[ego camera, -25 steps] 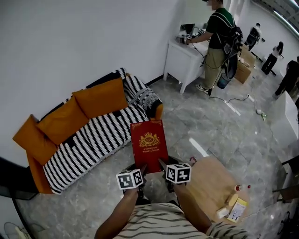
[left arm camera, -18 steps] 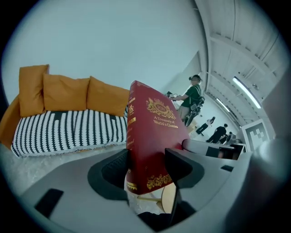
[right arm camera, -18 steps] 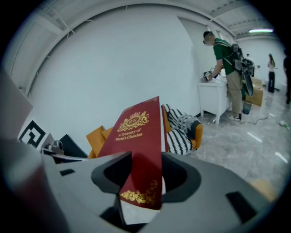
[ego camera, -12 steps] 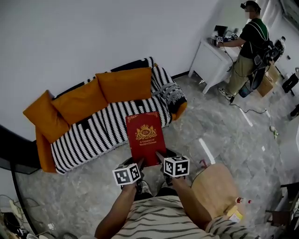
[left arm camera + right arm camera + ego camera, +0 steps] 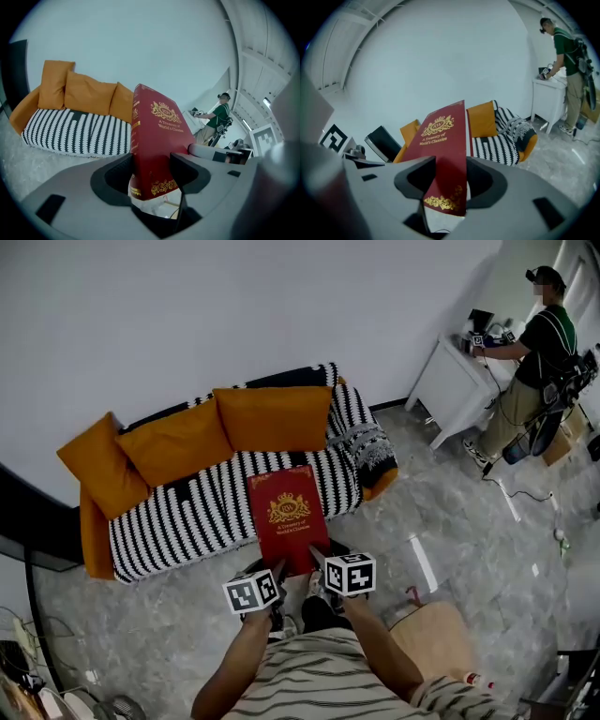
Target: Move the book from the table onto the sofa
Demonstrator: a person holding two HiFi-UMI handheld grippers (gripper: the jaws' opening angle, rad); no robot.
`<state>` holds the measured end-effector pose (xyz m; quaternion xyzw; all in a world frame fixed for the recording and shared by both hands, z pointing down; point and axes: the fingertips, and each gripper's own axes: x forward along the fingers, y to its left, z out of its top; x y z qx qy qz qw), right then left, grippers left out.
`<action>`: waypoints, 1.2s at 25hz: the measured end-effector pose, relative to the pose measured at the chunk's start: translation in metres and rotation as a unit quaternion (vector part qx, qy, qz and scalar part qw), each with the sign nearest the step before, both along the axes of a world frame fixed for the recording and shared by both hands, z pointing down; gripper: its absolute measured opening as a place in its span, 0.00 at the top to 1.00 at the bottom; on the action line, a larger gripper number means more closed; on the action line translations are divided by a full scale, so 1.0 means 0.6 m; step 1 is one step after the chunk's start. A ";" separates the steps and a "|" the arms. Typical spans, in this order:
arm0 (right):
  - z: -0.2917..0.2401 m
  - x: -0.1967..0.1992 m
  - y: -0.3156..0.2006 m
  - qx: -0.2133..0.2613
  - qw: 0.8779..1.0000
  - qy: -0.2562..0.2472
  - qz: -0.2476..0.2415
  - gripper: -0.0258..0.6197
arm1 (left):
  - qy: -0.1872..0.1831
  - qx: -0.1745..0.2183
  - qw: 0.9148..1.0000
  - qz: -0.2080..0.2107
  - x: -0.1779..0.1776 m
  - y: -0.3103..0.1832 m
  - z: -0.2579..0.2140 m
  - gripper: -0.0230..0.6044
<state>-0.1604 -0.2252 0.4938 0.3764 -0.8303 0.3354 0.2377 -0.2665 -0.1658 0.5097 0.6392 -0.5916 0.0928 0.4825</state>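
Observation:
A red hardback book [image 5: 287, 517] with a gold crest hangs in the air, held by its near edge between both grippers. My left gripper [image 5: 278, 574] is shut on its near left corner and my right gripper [image 5: 315, 562] is shut on its near right corner. The book's far end reaches over the front edge of the black-and-white striped sofa seat [image 5: 197, 514]. In the left gripper view the book [image 5: 157, 145] is clamped between the two pads, spine to the left. The right gripper view has the book [image 5: 440, 154] clamped the same way, cover up.
Orange cushions [image 5: 272, 416] line the sofa's back. A round wooden table [image 5: 439, 645] sits behind me at lower right. A person [image 5: 534, 362] works at a white table [image 5: 459, 385] at the far right. The floor [image 5: 450, 512] is grey marble.
Both grippers have carried the book toward the sofa; its far end now overlaps the striped seat. The wooden table has slid further to the lower right of the view.

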 end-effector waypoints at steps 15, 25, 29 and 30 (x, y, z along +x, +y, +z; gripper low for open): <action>0.027 -0.032 -0.254 -0.024 0.997 -0.008 -0.078 0.65 | -0.003 -0.020 0.997 -0.076 -0.013 -0.228 0.020 0.56; 0.061 -0.071 -0.311 -0.042 0.994 -0.005 -0.102 0.65 | -0.002 -0.037 0.994 -0.101 -0.046 -0.277 0.048 0.56; 0.083 -0.092 -0.319 -0.047 0.994 -0.001 -0.100 0.65 | -0.001 -0.043 0.994 -0.098 -0.067 -0.286 0.071 0.56; 0.091 -0.097 -0.321 -0.047 0.994 0.002 -0.098 0.65 | 0.000 -0.045 0.994 -0.097 -0.073 -0.289 0.080 0.56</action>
